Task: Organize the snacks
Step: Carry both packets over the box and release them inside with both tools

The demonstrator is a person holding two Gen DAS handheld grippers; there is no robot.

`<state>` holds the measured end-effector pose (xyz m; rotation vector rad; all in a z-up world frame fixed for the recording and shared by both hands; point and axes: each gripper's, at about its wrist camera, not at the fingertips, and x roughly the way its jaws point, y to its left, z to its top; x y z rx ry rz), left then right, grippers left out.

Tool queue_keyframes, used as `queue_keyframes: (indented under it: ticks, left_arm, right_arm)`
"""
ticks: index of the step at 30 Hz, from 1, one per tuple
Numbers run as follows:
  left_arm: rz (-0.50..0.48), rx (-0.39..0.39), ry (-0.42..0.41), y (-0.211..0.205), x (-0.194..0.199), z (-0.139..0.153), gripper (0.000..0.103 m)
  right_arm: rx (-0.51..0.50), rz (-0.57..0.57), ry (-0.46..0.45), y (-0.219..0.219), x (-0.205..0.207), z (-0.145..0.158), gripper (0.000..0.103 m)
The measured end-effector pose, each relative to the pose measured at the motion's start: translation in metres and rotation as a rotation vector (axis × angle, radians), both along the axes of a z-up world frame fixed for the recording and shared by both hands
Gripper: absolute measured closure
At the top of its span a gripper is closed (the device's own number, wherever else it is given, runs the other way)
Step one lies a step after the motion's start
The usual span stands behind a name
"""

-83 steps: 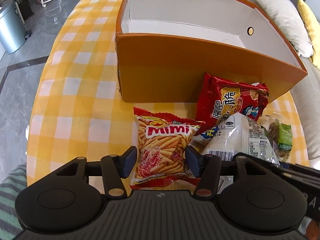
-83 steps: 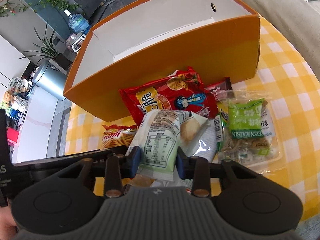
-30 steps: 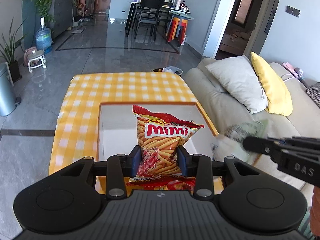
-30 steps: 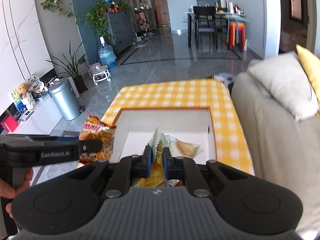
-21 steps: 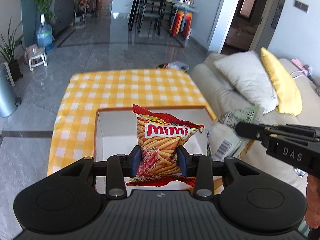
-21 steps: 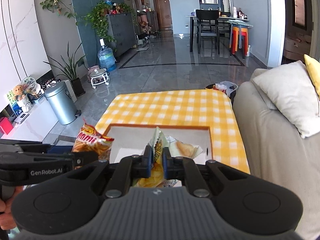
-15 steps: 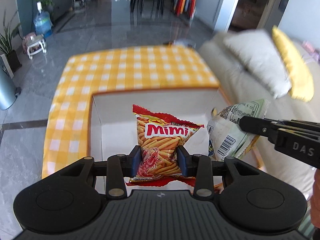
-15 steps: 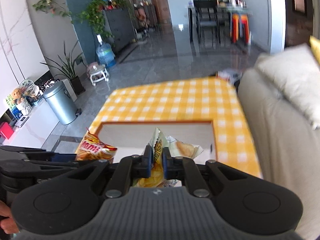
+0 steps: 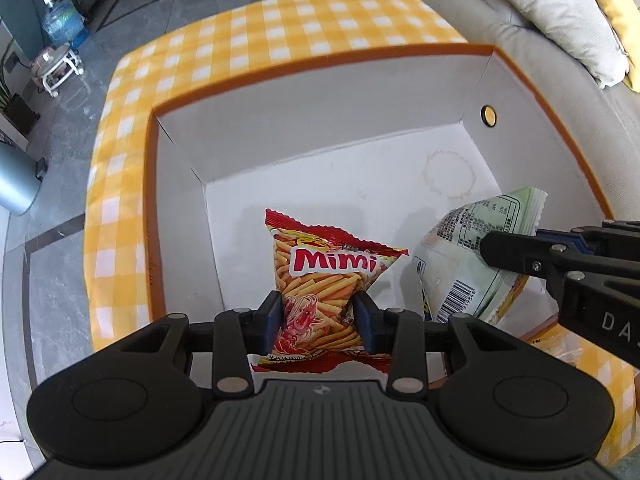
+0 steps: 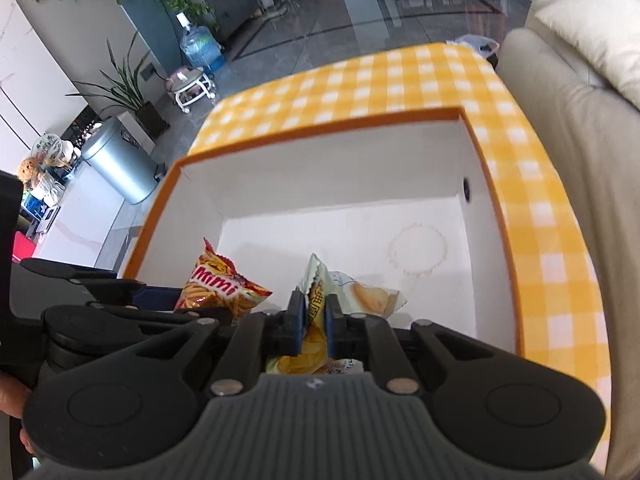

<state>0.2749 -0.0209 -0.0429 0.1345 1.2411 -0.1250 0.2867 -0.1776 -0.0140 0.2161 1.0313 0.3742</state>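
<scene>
The left gripper (image 9: 319, 316) is squeezed onto the red and orange Mimi snack bag w/ pics of thin fry sticks (image 9: 326, 286), its two dark blue pads pressing the bag's lower sides. The bag stands up w/ its crinkly top edge pointing away from the camera, and it hangs over the white inside of the big orange cardboard box w/ white walls (image 9: 320, 116), near the box's left wall. The right gripper (image 10: 313, 322) is pinched nearly closed on the pale green and white crinkly chip bag w/ a barcode on its back (image 9: 472, 264); the pads are close together & the thin bag is squashed flat between them. In the right wrist view the chip bag (image 10: 352, 294) shows a pic of a round chip on its front & yellow at the bottom by the pads. This bag hangs over the right part of the box, beside the Mimi bag but not touching it. The box floor has a faint round ring stain (image 9: 450, 168) & the right wall has a small round hole (image 9: 489, 115). The box sits on a table w/ a yellow and white checked cloth (image 9: 256, 32). A beige sofa (image 10: 568, 120) is just beside the table on the right. On the floor at left stand a grey metal bin (image 10: 116, 168) & a blue water jug (image 10: 200, 48).
</scene>
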Motion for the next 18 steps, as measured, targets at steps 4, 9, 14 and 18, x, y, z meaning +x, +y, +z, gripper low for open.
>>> queue_keyframes:
  ticks: [4, 9, 14, 18]
  left_arm:
    - [-0.011, 0.015, 0.033, -0.002, 0.001, -0.005, 0.06]
    - [-0.002, 0.018, 0.042, -0.002, 0.003, -0.006, 0.06]
    - [-0.004, 0.031, 0.045, -0.003, 0.002, -0.005, 0.059]
    - [-0.005, 0.038, 0.037, -0.003, -0.001, -0.004, 0.058]
  right_arm:
    - [0.011, -0.015, 0.044, -0.005, 0.003, -0.01, 0.097]
    - [0.066, -0.05, 0.119, -0.01, 0.005, -0.022, 0.096]
    - [0.085, -0.066, 0.155, -0.008, 0.005, -0.028, 0.096]
    - [0.114, -0.075, 0.164, -0.009, 0.006, -0.025, 0.085]
